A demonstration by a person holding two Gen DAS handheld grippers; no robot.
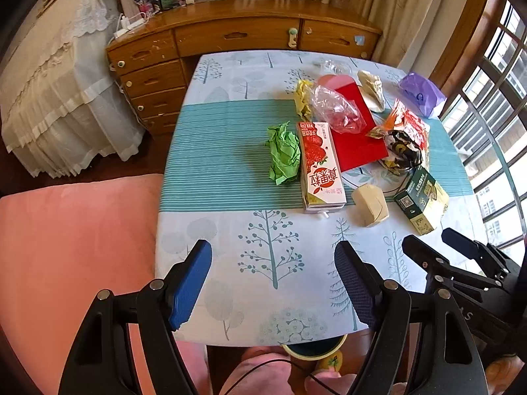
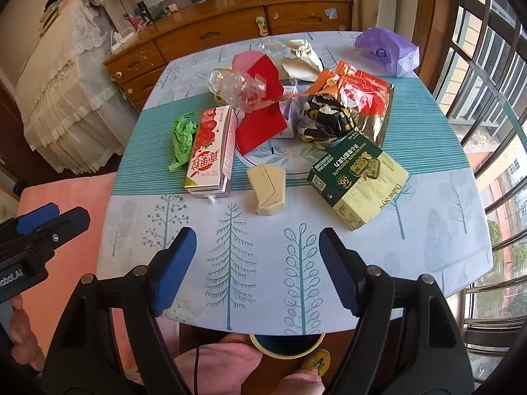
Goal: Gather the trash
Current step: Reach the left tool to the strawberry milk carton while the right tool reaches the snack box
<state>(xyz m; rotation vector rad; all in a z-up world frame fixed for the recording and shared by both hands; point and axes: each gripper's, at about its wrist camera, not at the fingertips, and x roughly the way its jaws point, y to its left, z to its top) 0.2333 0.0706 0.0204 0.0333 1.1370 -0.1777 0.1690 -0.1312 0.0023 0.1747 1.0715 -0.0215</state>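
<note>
Green crumpled paper (image 1: pixel 284 154) lies leftmost in the litter on the worktop (image 1: pixel 230 263), just beside the strawberry milk carton (image 1: pixel 318 164), whose long axis runs near to far. Further right sit the cream wedge (image 2: pixel 268 191) and green chocolate box (image 2: pixel 357 181). All trash lies beyond both grippers. Left gripper (image 1: pixel 273 283): released wide, holding nothing, nearer the carton. Right gripper (image 2: pixel 257 270): jaws spread, empty (likely the nearer to wedge and box). Bin (image 2: pixel 286 345) sits below the near edge.
</note>
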